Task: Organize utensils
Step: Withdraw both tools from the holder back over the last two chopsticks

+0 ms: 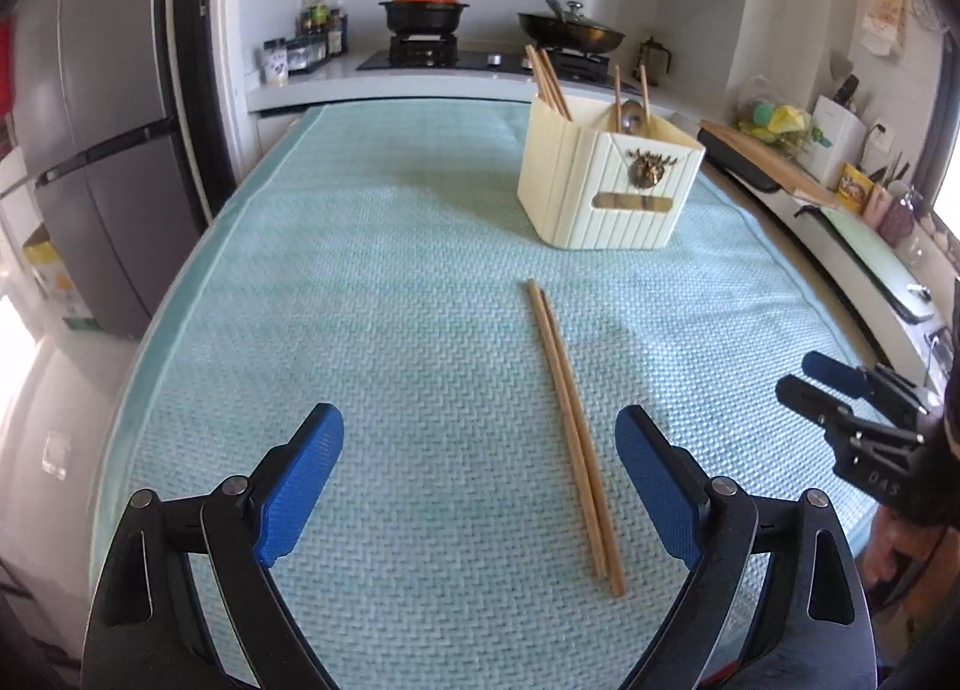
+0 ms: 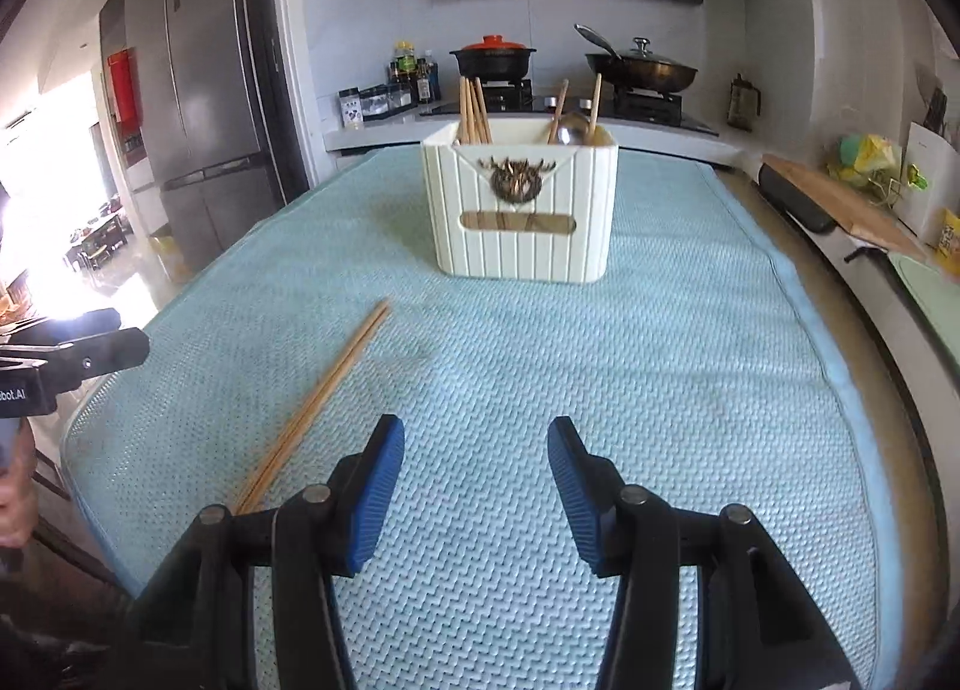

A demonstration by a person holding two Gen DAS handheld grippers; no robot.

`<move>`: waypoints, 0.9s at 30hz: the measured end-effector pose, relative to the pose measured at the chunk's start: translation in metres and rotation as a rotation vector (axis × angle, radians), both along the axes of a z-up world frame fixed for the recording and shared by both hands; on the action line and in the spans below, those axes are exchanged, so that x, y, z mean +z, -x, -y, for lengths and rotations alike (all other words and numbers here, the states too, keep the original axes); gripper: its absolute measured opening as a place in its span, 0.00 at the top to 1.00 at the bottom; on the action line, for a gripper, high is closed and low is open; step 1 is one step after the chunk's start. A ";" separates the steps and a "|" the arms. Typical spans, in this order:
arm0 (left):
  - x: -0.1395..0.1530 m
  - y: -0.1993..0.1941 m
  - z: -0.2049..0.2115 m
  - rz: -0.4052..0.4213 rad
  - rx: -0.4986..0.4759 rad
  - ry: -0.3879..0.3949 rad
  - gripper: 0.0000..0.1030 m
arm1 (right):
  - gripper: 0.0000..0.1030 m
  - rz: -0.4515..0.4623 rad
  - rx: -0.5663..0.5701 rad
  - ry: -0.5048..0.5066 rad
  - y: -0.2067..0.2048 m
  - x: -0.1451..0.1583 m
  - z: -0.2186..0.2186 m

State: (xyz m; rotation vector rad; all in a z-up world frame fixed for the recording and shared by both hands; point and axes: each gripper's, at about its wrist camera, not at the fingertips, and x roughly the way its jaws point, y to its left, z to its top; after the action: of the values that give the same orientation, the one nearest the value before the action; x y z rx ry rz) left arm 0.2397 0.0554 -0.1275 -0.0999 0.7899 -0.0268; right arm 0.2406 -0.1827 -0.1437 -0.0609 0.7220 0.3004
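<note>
A pair of wooden chopsticks [image 1: 573, 432] lies side by side on the light blue mat [image 1: 390, 282], in front of a cream utensil holder [image 1: 606, 183]. The holder has chopsticks and a metal spoon standing in it. My left gripper [image 1: 480, 426] is open and empty above the mat, with the chopsticks between its fingers, nearer the right finger. My right gripper [image 2: 475, 435] is open and empty; the chopsticks [image 2: 318, 402] lie to its left and the holder [image 2: 521, 207] stands ahead. The right gripper also shows at the right edge of the left wrist view [image 1: 810, 384].
A stove with a black pot [image 1: 426, 12] and a wok [image 1: 570, 30] stands behind the table. A grey fridge [image 1: 102, 150] is at the left. A counter with a cutting board [image 1: 768, 162] and clutter runs along the right. The left gripper's body [image 2: 66, 354] shows at the left edge.
</note>
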 end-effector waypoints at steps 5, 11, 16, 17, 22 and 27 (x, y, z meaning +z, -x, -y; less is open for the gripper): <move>-0.013 -0.008 0.001 -0.010 0.007 0.012 0.10 | 0.51 -0.040 -0.013 -0.019 0.005 -0.013 -0.001; -0.021 -0.012 -0.001 -0.017 0.019 -0.012 0.10 | 0.51 -0.064 -0.007 -0.015 0.005 -0.020 -0.005; -0.025 -0.014 0.000 -0.023 0.022 -0.040 0.10 | 0.51 -0.071 -0.008 -0.020 0.005 -0.024 -0.008; -0.025 -0.014 0.000 -0.023 0.023 -0.043 0.10 | 0.51 -0.074 -0.009 -0.022 0.005 -0.024 -0.007; -0.035 -0.028 -0.006 -0.055 -0.014 0.009 0.10 | 0.51 -0.087 -0.011 -0.023 0.005 -0.028 -0.006; -0.052 -0.051 0.001 -0.108 -0.058 0.015 0.10 | 0.51 -0.085 -0.009 -0.032 0.011 -0.028 -0.007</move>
State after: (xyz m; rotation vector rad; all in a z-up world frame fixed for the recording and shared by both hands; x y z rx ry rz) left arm 0.2907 0.0542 -0.1792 -0.0934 0.9009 -0.0830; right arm 0.2296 -0.1760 -0.1719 -0.0152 0.8012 0.3074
